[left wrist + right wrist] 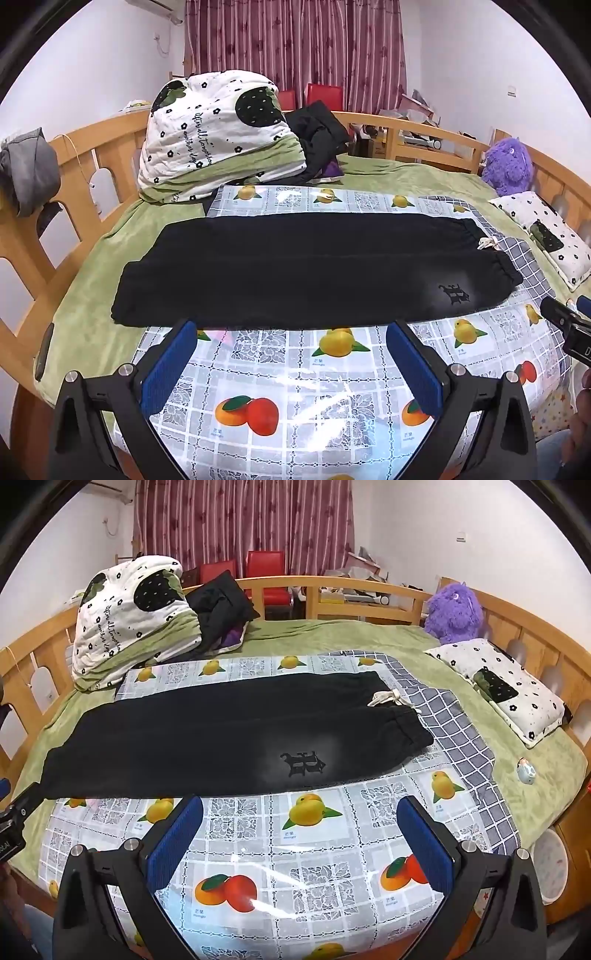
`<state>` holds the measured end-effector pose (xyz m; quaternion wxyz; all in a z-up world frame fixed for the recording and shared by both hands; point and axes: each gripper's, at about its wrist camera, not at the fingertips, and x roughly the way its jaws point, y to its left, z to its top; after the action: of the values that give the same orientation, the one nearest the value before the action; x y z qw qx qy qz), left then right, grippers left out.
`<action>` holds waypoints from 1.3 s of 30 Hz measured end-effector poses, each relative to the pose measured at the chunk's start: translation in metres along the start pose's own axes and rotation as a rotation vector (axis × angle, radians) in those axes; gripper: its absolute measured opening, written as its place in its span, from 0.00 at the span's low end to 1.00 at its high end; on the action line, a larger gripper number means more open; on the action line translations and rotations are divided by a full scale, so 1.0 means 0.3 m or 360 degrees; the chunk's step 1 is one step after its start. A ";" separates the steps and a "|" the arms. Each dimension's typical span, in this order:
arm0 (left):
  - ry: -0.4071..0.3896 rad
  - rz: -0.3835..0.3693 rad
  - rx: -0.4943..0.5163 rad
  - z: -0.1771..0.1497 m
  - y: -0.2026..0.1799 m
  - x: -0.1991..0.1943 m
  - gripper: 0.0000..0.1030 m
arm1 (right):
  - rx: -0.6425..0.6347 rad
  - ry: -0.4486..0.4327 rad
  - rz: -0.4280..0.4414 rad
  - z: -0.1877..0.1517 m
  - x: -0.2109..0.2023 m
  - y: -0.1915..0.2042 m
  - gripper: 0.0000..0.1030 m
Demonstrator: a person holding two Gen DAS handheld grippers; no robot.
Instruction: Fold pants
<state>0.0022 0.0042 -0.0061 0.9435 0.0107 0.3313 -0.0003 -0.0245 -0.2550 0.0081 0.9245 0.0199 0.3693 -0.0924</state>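
Black pants (310, 266) lie flat across a fruit-print plastic sheet (295, 380) on the bed, legs side by side. The waistband and white drawstring (487, 243) are at the right, the cuffs at the left. A dark logo (303, 762) sits near the waist. My left gripper (291, 332) is open and empty, hovering just in front of the pants' near edge. My right gripper (301, 806) is open and empty, in front of the waist end of the pants (236, 738). The right gripper's tip shows at the right edge of the left wrist view (565, 317).
A folded white-and-green quilt (218, 136) and dark clothes (321, 140) lie at the back left. A purple plush (454, 613) and a pillow (498, 686) lie at the right. A wooden rail (55, 206) surrounds the bed. A small toy (526, 771) lies on the green blanket.
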 end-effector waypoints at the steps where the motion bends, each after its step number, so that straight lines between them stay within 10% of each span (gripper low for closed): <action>1: 0.0002 -0.0005 0.0005 -0.001 -0.001 0.002 1.00 | -0.0003 -0.0002 -0.0003 0.000 -0.001 0.000 1.00; 39: 0.0007 -0.0008 0.0009 -0.002 -0.025 -0.005 1.00 | -0.0056 -0.0004 0.0008 0.005 -0.012 0.021 1.00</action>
<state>0.0007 -0.0032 -0.0059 0.9427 0.0127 0.3335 -0.0036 -0.0248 -0.2483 0.0114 0.9254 0.0042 0.3696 -0.0837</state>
